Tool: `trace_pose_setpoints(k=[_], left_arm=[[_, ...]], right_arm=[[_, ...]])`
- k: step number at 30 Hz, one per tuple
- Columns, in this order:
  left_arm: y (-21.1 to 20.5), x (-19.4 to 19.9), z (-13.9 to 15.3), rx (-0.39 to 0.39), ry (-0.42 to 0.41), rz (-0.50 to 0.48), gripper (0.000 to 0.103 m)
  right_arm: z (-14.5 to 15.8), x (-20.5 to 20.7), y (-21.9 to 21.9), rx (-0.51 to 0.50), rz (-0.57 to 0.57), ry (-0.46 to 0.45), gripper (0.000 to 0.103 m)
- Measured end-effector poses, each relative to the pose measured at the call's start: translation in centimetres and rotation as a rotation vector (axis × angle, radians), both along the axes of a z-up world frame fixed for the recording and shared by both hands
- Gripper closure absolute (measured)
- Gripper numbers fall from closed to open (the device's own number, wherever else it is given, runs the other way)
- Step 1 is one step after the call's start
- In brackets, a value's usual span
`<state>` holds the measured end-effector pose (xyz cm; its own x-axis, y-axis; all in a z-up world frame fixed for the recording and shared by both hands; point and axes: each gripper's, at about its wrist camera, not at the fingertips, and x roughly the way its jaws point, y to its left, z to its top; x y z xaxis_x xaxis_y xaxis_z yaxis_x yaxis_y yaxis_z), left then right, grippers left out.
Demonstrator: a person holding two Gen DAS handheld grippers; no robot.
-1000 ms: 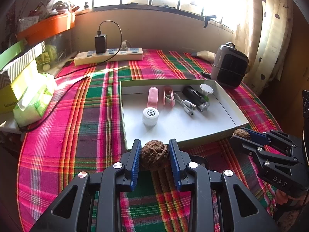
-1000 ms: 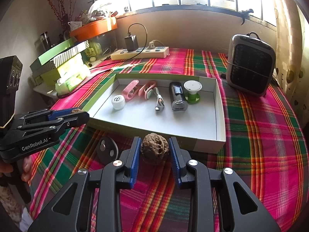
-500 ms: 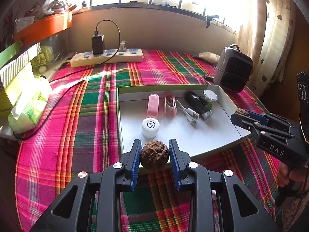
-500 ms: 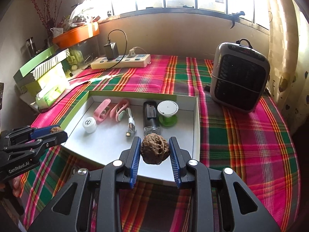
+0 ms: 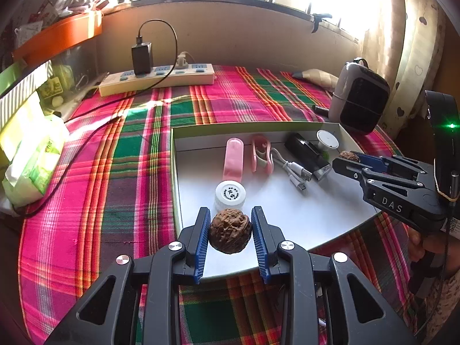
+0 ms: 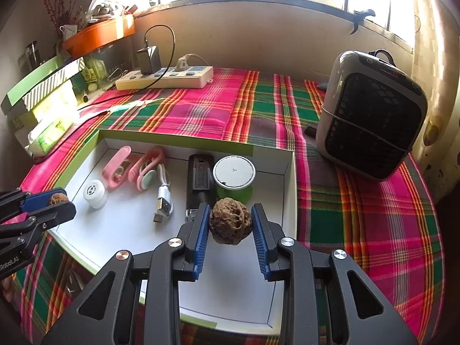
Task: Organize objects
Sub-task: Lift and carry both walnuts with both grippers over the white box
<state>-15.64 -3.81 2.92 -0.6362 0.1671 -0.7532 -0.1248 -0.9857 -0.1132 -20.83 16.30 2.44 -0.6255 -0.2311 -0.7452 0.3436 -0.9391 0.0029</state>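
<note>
Sunlit plaid cloth [image 5: 120,189] covers the worktop under a bright window. Above the white box [image 6: 289,189], the left gripper [image 5: 230,231] has its blue fingers pinching a walnut [image 5: 229,234], just over a white bottle cap [image 5: 230,194]. The right gripper [image 6: 230,225] pinches a second walnut [image 6: 230,224] over the box's right half, close above a black device [image 6: 199,184] and a green-based round lid [image 6: 234,172]. Pink clips [image 6: 130,165] and a white cable [image 6: 164,198] lie between. Outside stand a grey heater [image 6: 371,115] at right and a power strip [image 5: 158,79] behind.
</note>
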Motion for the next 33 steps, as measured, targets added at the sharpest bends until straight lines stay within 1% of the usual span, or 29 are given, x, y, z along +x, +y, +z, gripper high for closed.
trace_pose_setpoints(k=[12, 15, 21, 33], left_arm=[[0.5, -1.0, -0.6, -0.015, -0.011, -0.002, 0.076], [0.7, -1.1, -0.6, -0.041, -0.005, -0.001, 0.076], [0.8, -1.3, -0.7, -0.053, -0.003, 0.000, 0.076], [1.1, -1.2, -0.8, -0.091, 0.008, 0.006, 0.076]], right_arm=[[-0.5, -1.1, 0.1, 0.032, -0.004, 0.002, 0.072], [-0.7, -1.1, -0.1, 0.059, -0.002, 0.016, 0.072], [-0.9, -1.1, -0.6, 0.102, 0.002, 0.042, 0.072], [-1.1, -1.2, -0.9, 0.107, 0.010, 0.044, 0.072]])
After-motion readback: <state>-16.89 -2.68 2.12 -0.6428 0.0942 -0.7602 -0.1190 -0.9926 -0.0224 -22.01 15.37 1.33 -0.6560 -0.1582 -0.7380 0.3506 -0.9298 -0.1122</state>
